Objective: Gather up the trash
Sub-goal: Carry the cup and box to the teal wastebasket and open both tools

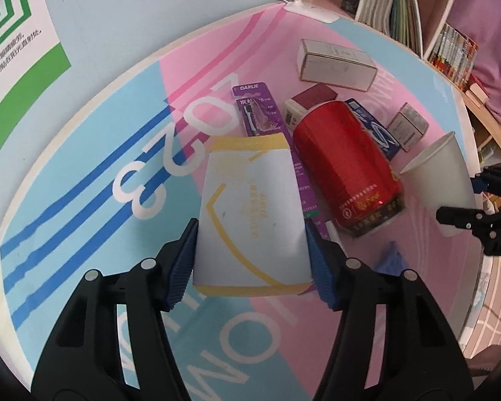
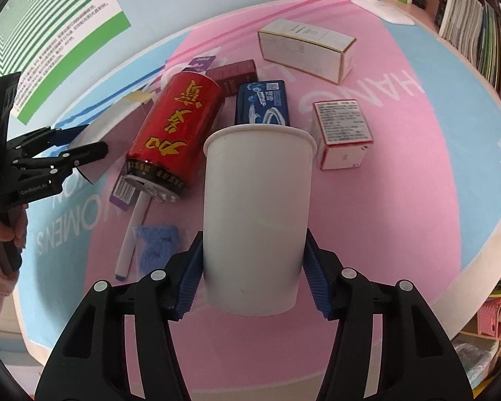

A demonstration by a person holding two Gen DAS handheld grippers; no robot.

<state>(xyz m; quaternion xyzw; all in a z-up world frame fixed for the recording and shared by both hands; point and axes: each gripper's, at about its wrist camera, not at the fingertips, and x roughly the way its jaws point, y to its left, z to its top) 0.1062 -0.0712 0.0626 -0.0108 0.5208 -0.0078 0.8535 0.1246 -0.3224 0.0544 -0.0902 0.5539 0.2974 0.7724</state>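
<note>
Jaws grip one carton, one cup.

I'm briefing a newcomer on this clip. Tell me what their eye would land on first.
First, the two held items: the left gripper is clamped on a white box with yellow trim, and the right gripper is clamped on a white paper cup. Next, the red can with gold Chinese lettering, lying on its side between them on the pink and blue mat, amid small boxes.

my left wrist view: close above, left of the red cylindrical tin can | my right: close, right of it | both share it
</note>
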